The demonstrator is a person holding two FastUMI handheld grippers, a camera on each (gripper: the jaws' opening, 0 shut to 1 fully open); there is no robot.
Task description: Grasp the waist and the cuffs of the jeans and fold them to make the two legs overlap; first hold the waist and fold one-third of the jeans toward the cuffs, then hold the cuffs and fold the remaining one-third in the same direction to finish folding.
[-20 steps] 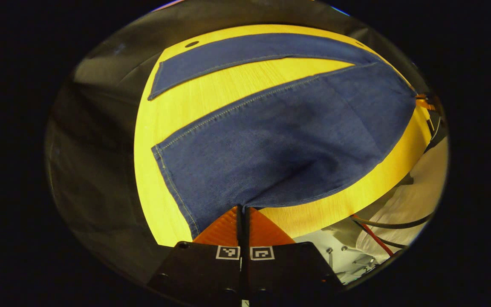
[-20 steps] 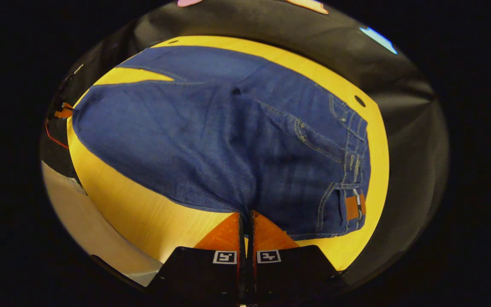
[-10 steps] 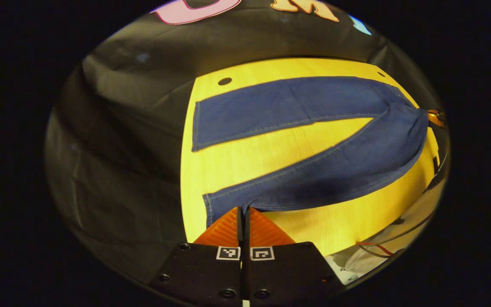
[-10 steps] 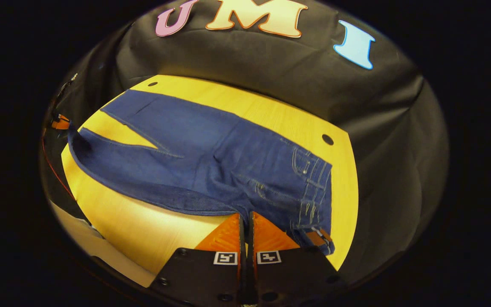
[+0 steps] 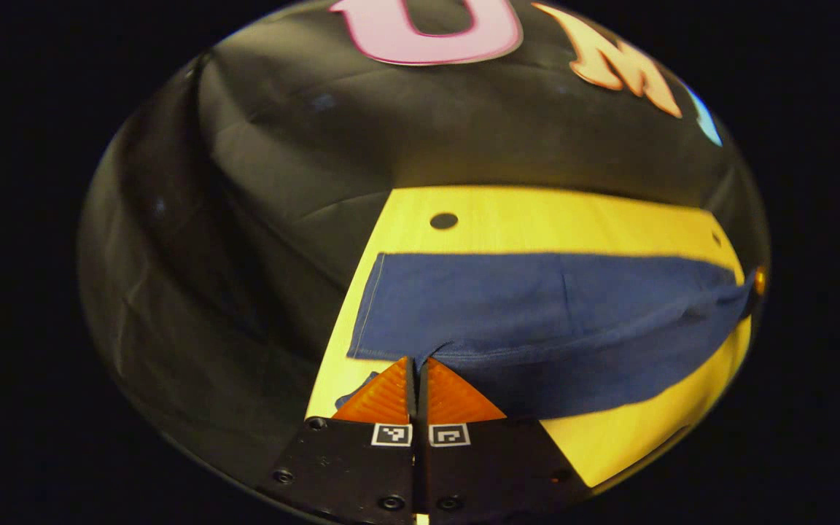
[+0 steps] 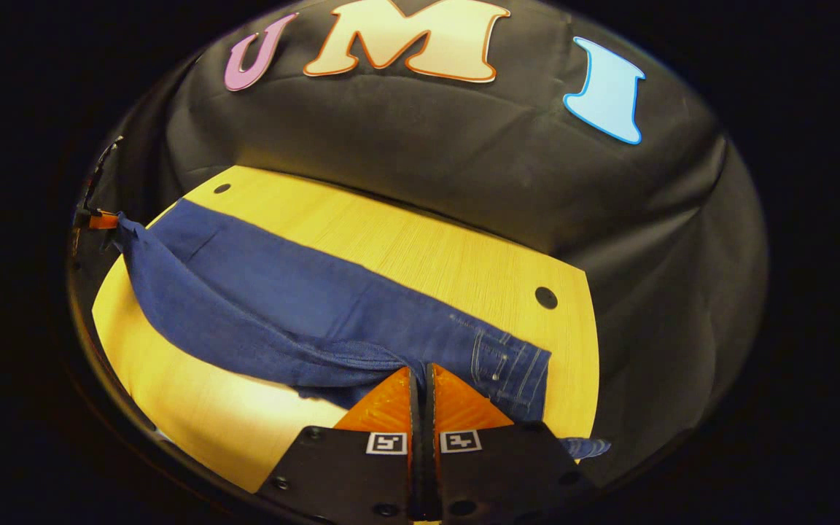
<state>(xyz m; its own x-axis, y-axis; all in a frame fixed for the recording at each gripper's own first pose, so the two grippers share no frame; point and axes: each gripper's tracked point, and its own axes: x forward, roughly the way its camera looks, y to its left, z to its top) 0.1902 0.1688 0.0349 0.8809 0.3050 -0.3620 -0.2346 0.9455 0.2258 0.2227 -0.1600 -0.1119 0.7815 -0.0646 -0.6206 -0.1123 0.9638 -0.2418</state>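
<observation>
left gripper (image 5: 416,364): my fingers pinched together on the cuff edge of the near leg, lifted off the table (image 5: 609,219)
right gripper (image 6: 420,372): clamped tight on the waist edge
jeans (image 6: 281,299): far leg flat on the table, near leg raised over it between my two grips
table holes: one hole (image 6: 545,297) just beyond the waist, another hole (image 5: 443,220) beyond the cuff

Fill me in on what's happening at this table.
A person is folding a pair of jeans lengthwise on a wooden table with two handheld tongs. The left tongs are shut on the cuff end, the right tongs on the waist end. The near leg is lifted and draped toward the far leg, not yet laid flat.
</observation>
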